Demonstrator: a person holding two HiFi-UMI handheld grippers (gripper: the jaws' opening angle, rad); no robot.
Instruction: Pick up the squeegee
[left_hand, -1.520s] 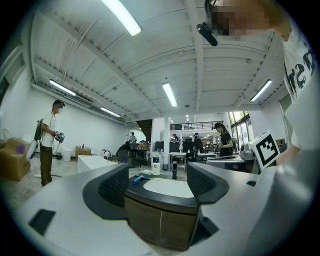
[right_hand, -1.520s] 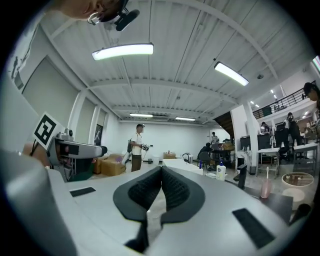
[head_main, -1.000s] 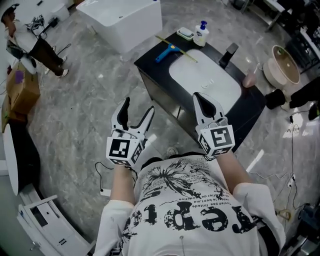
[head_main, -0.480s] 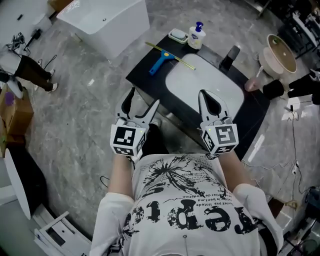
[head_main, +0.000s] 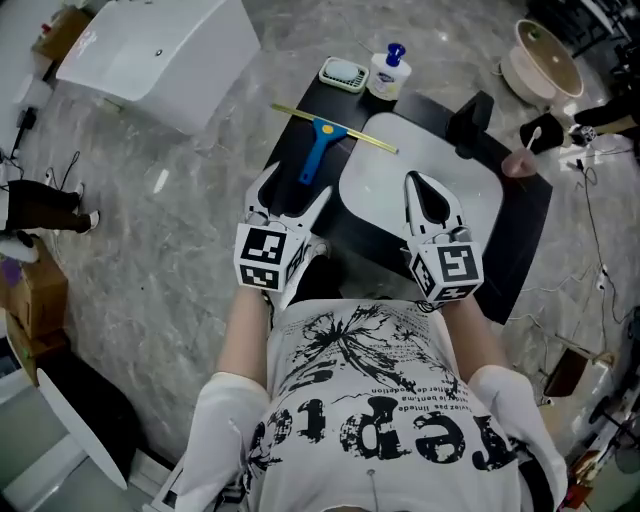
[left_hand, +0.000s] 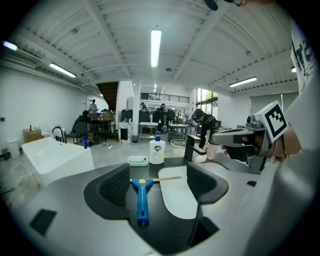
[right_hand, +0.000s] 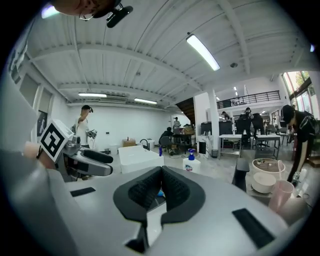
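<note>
**Left tongs lined up on the squeegee, no grab yet**

The left tongs (left_hand: 157, 185) are spread wide with nothing in them. In the left gripper view the squeegee (left_hand: 142, 197) sits right in the gap between the two pads, but it's further out on the worktop and not touching either one. My read is that this is the aiming step: jaws pre-opened wider than the handle so they can slide down around it.

The right tongs (right_hand: 161, 187) are pinched together on nothing, parked over the near side of the white basin (head_main: 390, 160). They look like they're just being kept out of the way.

In the head view, the squeegee (head_main: 315, 150) lies flat on the black worktop (head_main: 520, 240) just left of the basin. Its blue handle points back at the person, which is handy since that's the graspable bit. The yellow-edged blade lies crosswise at the far end, reaching towards the basin's far-left corner.

A soap bottle (head_main: 386, 70) and a soap dish (head_main: 342, 73) stand beyond the basin, well clear of the approach. I'd say the pickup hasn't started.
</note>
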